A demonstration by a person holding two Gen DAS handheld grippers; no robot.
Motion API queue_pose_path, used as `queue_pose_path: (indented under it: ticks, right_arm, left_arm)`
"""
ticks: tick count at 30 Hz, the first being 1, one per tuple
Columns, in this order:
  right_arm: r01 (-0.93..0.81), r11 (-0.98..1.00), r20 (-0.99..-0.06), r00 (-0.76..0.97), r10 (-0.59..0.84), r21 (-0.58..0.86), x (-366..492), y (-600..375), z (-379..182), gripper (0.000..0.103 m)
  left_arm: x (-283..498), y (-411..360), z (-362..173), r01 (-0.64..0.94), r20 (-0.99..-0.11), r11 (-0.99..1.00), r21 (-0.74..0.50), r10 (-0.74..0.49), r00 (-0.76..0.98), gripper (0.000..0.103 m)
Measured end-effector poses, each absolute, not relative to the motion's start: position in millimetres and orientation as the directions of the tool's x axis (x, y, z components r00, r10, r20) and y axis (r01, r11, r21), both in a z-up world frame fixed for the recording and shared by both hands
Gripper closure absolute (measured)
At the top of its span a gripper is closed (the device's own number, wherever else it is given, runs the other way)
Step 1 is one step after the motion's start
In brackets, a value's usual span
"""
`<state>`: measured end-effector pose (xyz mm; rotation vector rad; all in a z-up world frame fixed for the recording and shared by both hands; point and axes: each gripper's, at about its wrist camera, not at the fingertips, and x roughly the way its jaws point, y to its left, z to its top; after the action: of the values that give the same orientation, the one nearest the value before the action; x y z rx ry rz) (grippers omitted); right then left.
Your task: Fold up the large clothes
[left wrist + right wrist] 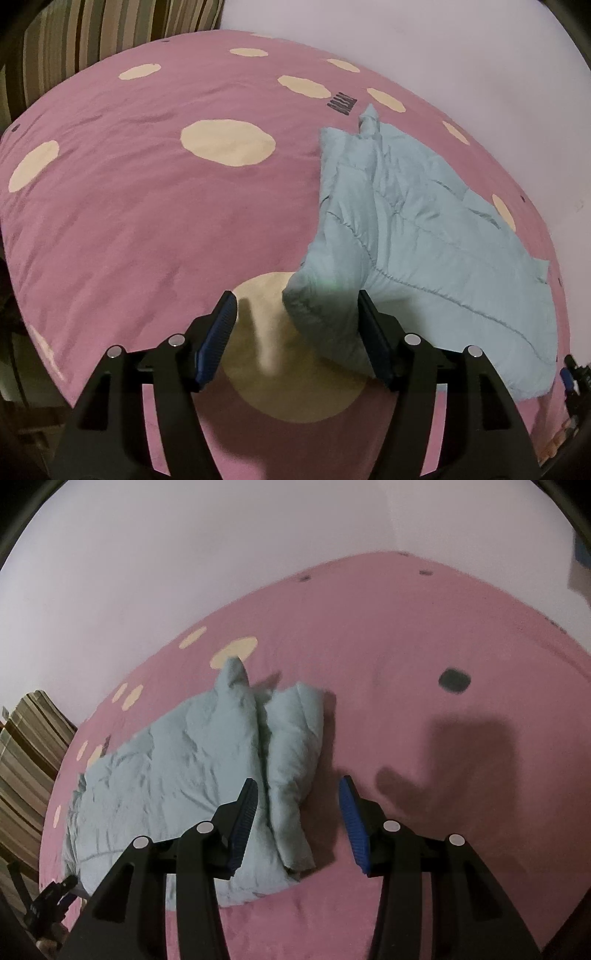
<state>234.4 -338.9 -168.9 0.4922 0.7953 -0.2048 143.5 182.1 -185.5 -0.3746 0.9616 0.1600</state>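
A light blue quilted jacket [406,221] lies folded into a long bundle on a pink bed cover [147,221] with cream spots. My left gripper [295,295] hangs open just above the jacket's near corner; the puffy cloth fills the right half of the gap and reaches the right pad [375,332]. In the right wrist view the jacket [184,760] stretches away to the left, a folded sleeve roll along its right side. My right gripper [298,782] is open above that roll, with neither pad pressing the cloth.
A striped cushion or cloth [92,37] lies at the bed's far left corner and shows again [26,757] at the left edge. A pale wall [443,44] runs behind the bed. The pink cover [424,646] spreads wide to the right of the jacket.
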Motion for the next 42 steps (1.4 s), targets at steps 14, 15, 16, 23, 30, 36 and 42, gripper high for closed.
queue_pose_path:
  ticks: [14, 15, 16, 23, 30, 36, 42]
  right_arm:
    - [0.128, 0.948, -0.712, 0.69, 0.126, 0.292, 267.3, -246.3, -150.5, 0.068]
    - [0.114, 0.953, -0.714, 0.688, 0.129, 0.282, 268.9, -238.1, -150.7, 0.071]
    - [0.096, 0.957, -0.717, 0.683, 0.137, 0.273, 272.7, -228.6, -151.9, 0.074]
    - [0.02, 0.968, -0.731, 0.66, 0.175, 0.249, 290.4, -189.3, -156.6, 0.078]
    - [-0.018, 0.972, -0.756, 0.625, 0.194, 0.234, 317.1, -160.0, -160.9, 0.078]
    - [-0.029, 0.979, -0.77, 0.613, 0.178, 0.203, 337.6, -139.8, -162.9, 0.078]
    - [-0.025, 0.985, -0.793, 0.59, 0.153, 0.171, 351.8, -131.8, -173.2, 0.078]
  left_arm:
    - [141.4, 174.1, -135.9, -0.225, -0.769, 0.957, -0.182, 0.004, 0.639, 0.031]
    - [144.3, 172.9, -136.4, -0.221, -0.773, 0.957, -0.186, -0.003, 0.635, 0.031]
    - [146.6, 171.5, -137.0, -0.218, -0.775, 0.958, -0.188, -0.009, 0.632, 0.031]
    - [159.9, 160.4, -143.3, -0.193, -0.788, 0.965, -0.18, -0.024, 0.616, 0.031]
    - [171.6, 165.6, -150.3, -0.206, -0.802, 0.962, -0.182, -0.024, 0.596, 0.031]
    - [182.9, 169.9, -149.0, -0.202, -0.803, 0.966, -0.16, -0.008, 0.597, 0.031]
    - [205.9, 169.3, -145.6, -0.168, -0.806, 0.977, -0.133, -0.008, 0.591, 0.031]
